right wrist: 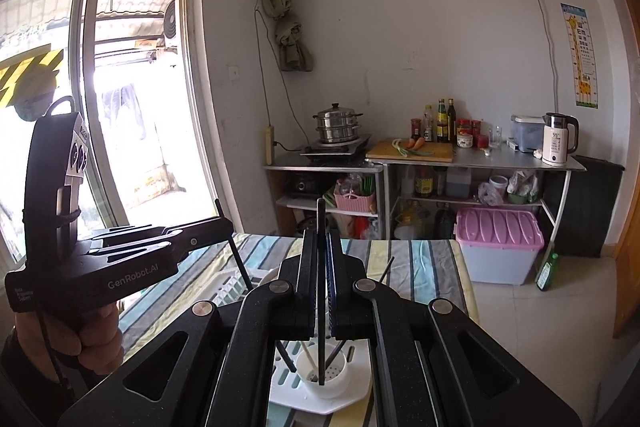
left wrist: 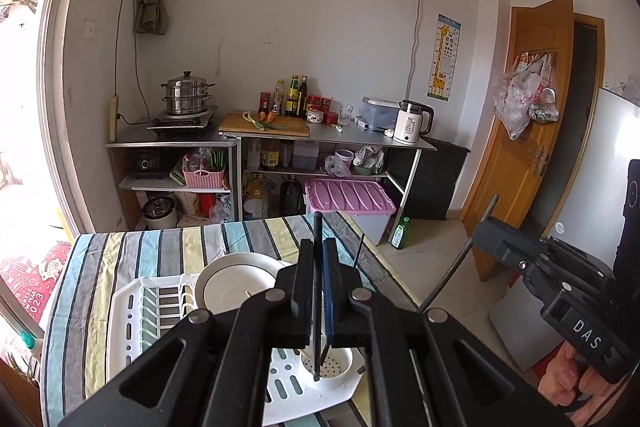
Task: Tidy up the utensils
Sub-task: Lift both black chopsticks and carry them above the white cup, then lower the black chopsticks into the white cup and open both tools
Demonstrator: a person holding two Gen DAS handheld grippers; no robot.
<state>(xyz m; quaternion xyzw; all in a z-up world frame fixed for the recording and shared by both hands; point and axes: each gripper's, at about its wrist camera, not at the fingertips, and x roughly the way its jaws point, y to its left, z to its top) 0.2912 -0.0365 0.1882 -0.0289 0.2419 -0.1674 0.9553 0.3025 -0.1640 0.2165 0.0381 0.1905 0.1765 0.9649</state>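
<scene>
Near done, by my read: both grippers pinch a dark chopstick upright over white utensil cup (right wrist: 325, 373) at near corner of dish rack (left wrist: 132, 307). Left gripper (left wrist: 319, 251) chopstick (left wrist: 317, 291) tip inside cup; right gripper (right wrist: 320, 247) chopstick (right wrist: 321, 291) too. Cup w/ other sticks already. Release left

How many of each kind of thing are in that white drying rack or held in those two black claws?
black chopsticks: 3
pale chopstick: 1
white plate: 1
white utensil cup: 1
Total: 6
</scene>
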